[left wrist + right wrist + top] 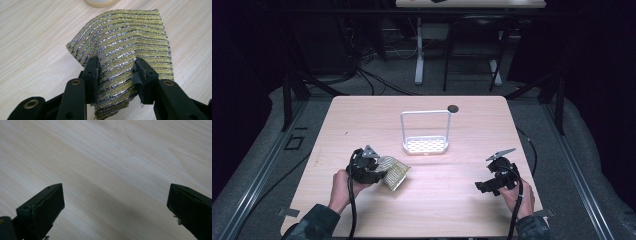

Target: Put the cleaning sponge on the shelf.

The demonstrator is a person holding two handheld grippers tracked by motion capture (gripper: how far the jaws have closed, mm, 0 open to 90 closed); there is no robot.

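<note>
I see a pale wooden table (422, 200) from above, with my two forearms coming in from the near edge. My left tool (379, 172) sits left of centre, its jaws clamped on a cloth (394, 172), a glittery piece striped in yellow and silver. In the left gripper view the cloth (127, 52) is pinched between both black jaws, bunched at the grip, and fans out ahead, its far part lying on the wood. My right tool (479, 186) is well apart, near the right edge, pointing inward. In the right gripper view its jaws stand wide open with bare wood between them. Beyond the cloth, near the table's middle, stands a white rack (425, 145), a perforated tray with a tall hoop handle. A small dark disc (453, 108) lies near the far edge.
</note>
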